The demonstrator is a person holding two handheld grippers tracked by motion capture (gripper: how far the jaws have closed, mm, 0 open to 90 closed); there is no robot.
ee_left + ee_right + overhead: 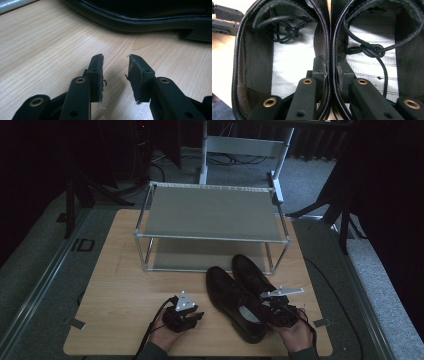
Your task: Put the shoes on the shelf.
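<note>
A pair of black leather lace-up shoes (235,292) lies side by side on the wooden board, toes toward the rack. My right gripper (278,312) sits at their heels. In the right gripper view it (330,71) is shut on the two shoes' touching inner walls (329,37), one jaw inside each shoe, pale insoles (292,65) and knotted laces (369,50) ahead. My left gripper (192,316) rests low on the board left of the shoes. In the left gripper view it (115,65) is open and holds nothing, the near shoe's sole edge (150,20) ahead.
A two-tier metal shoe rack (210,212) with grey shelves stands at the board's (120,285) far half, both shelves bare. Dark floor, cables and a white frame leg (205,155) lie beyond. The board's left side is free wood.
</note>
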